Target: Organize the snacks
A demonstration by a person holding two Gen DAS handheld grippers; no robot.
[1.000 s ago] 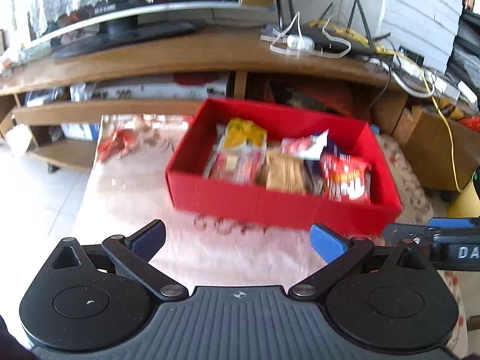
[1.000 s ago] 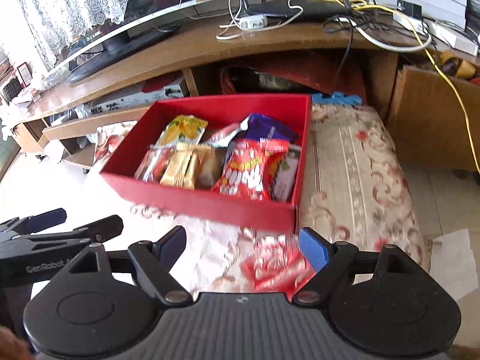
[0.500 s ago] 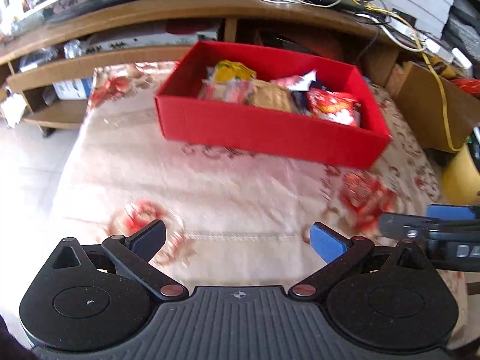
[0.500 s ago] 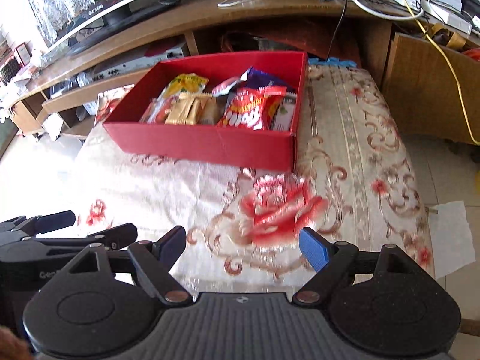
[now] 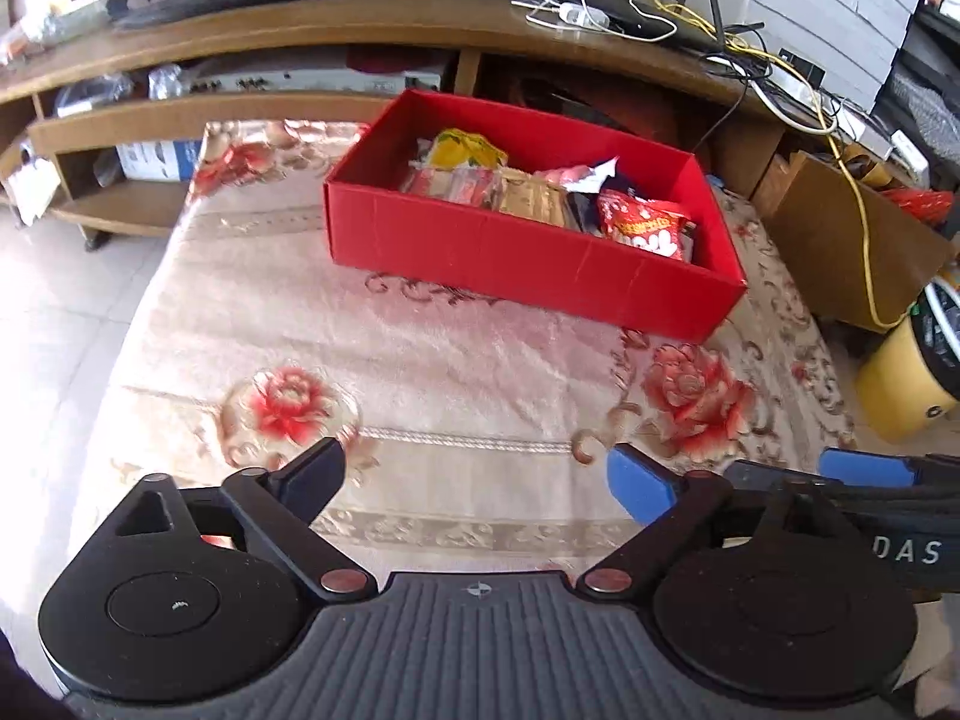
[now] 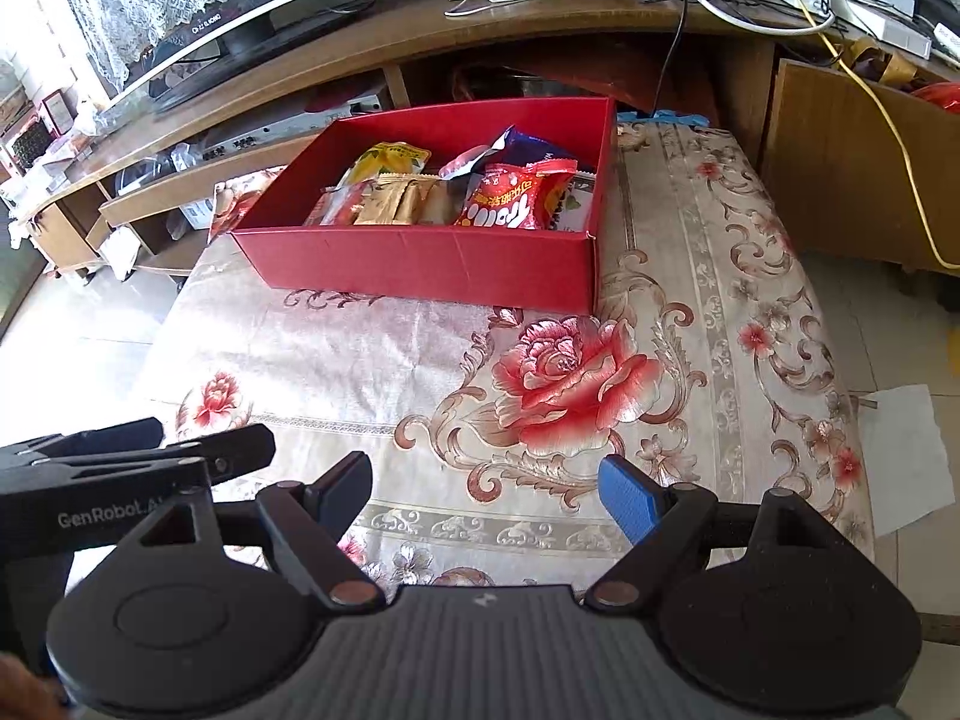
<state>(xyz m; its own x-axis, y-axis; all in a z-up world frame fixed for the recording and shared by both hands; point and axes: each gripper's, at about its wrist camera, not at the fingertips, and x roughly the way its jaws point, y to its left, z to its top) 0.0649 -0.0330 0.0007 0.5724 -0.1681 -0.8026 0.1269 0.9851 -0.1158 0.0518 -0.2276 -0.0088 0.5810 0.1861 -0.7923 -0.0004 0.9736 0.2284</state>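
A floral cloth [image 6: 420, 360] in cream and red fills most of both views, spread over the counter [image 5: 420, 360] beneath my tools. Along the top of the frames runs a wooden TV stand [image 6: 540, 30], strewn with cables at the upper right. Centre frame, toward the top, sits the red box [image 5: 510, 252], open and resting on the cloth, with the snacks [image 6: 456, 192] packed inside: a yellow packet [image 6: 390, 159] at the back, gold wrappers [image 6: 399, 201] in the middle, a red-and-white bag [image 6: 516, 198] toward the right. At the bottom of the left view, my left gripper [image 5: 477, 477] has its fingers [image 5: 636, 483] spread wide, holding nothing, well apart from the box. At the bottom of the right view, my right gripper [image 6: 483, 489] likewise shows its fingers [image 6: 630, 495] parted and empty above the cloth's large red rose [image 6: 570, 378].
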